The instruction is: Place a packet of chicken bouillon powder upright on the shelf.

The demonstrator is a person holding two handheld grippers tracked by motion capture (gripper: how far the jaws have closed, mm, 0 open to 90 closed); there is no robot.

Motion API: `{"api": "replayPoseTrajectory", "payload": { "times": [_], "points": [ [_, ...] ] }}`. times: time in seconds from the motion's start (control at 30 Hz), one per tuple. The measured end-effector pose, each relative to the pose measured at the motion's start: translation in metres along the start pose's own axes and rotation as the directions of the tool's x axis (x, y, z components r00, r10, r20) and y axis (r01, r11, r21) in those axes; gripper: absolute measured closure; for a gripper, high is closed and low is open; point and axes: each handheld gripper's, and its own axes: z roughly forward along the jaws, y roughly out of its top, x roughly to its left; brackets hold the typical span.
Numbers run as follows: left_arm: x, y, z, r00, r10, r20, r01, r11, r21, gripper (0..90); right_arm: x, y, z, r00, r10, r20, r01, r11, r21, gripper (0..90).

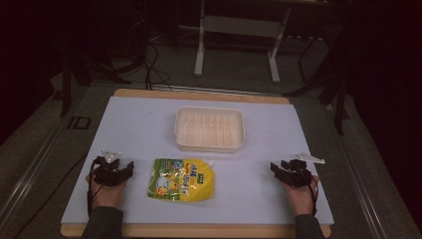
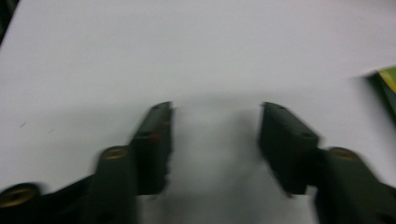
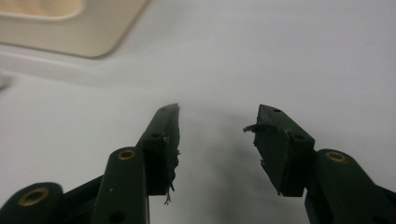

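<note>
Dim room, white-legged stand behind table

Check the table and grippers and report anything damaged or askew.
The right gripper has frayed pads, with loose threads hanging off them. The yellow pouch lies flat, slightly askew; the tray sits square.

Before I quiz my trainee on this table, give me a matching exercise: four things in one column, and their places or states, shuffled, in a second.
Things:
1. yellow pouch
2. cream tray
3. left claw
4. right claw

Places or states:
A. open, near the table's right edge
B. lying flat, front of the table, left of centre
C. open, just left of the pouch
D. empty, at the middle of the far half

Pairs: 1-B, 2-D, 3-C, 4-A
</note>
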Motion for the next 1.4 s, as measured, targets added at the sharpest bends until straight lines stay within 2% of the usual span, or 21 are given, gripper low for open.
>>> {"api": "replayPoseTrajectory", "payload": {
  "times": [0.03,0.07,0.13,0.2,0.27,0.3,0.4,0.53,0.6,0.77,0.8,0.97,1.13,1.3,1.33,1.4],
  "points": [
    [0.0,0.0,0.0,1.0,0.0,0.0,0.0,1.0,0.0,50.1,0.0,0.0,0.0,1.0,0.0,0.0,0.0,1.0,0.0,49.9],
    [0.0,0.0,0.0,0.9993,0.016,0.033,-0.015,0.9997,-0.02,51.8,0.004,0.001,-0.001,0.9994,-0.008,-0.034,0.008,1.0,0.006,49.8],
    [0.0,-0.001,0.0,0.9988,0.028,0.041,-0.027,0.9993,-0.025,55.3,0.007,0.002,-0.001,0.9989,-0.006,-0.047,0.006,1.0,0.011,49.8],
    [0.0,-0.001,-0.001,0.9968,0.044,0.067,-0.041,0.9981,-0.045,58.3,0.011,0.002,0.0,0.9972,-0.022,-0.071,0.024,1.0,0.016,47.9],
    [0.002,-0.001,-0.002,0.9947,0.048,0.091,-0.043,0.9978,-0.05,61.0,0.014,0.003,0.0,0.9947,-0.015,-0.102,0.016,1.0,0.017,46.9],
    [0.002,-0.001,-0.002,0.9942,0.051,0.095,-0.045,0.9974,-0.055,61.4,0.016,0.004,-0.001,0.9926,-0.01,-0.121,0.012,1.0,0.016,46.6],
    [0.002,-0.002,-0.002,0.9925,0.062,0.106,-0.056,0.9965,-0.063,60.3,0.023,0.005,-0.002,0.9896,-0.025,-0.142,0.028,0.999,0.023,46.5],
    [0.003,-0.002,-0.002,0.9924,0.054,0.11,-0.048,0.9968,-0.064,60.6,0.034,0.006,-0.004,0.9826,-0.04,-0.181,0.045,0.999,0.027,46.6],
    [0.003,-0.002,-0.002,0.9918,0.053,0.116,-0.046,0.997,-0.062,61.2,0.04,0.007,-0.004,0.9731,-0.053,-0.224,0.06,0.998,0.026,46.6],
    [0.003,-0.002,-0.002,0.9902,0.061,0.126,-0.052,0.9962,-0.07,61.1,0.05,0.007,-0.002,0.9638,-0.057,-0.26,0.067,0.997,0.032,46.2],
    [0.003,-0.002,-0.002,0.9899,0.065,0.126,-0.056,0.996,-0.07,60.9,0.056,0.006,0.0,0.9543,-0.044,-0.296,0.058,0.998,0.039,45.9],
    [0.002,-0.002,-0.002,0.9886,0.077,0.13,-0.068,0.9951,-0.072,60.2,0.073,0.006,0.004,0.9362,-0.053,-0.347,0.076,0.996,0.053,45.3],
    [0.001,-0.002,-0.003,0.9887,0.081,0.126,-0.072,0.9945,-0.076,58.8,0.086,0.007,0.004,0.9236,-0.072,-0.377,0.098,0.994,0.052,44.4],
    [0.0,-0.002,-0.003,0.9888,0.088,0.121,-0.079,0.9941,-0.075,57.1,0.094,0.007,0.006,0.9101,-0.052,-0.411,0.086,0.994,0.066,43.8],
    [0.0,-0.002,-0.003,0.9888,0.088,0.121,-0.079,0.9941,-0.075,57.1,0.094,0.007,0.006,0.9101,-0.052,-0.411,0.086,0.994,0.066,43.8],
    [0.0,-0.002,-0.003,0.9892,0.086,0.119,-0.077,0.9942,-0.076,57.0,0.1,0.006,0.007,0.9041,-0.061,-0.423,0.099,0.993,0.069,43.0]
  ]
}}
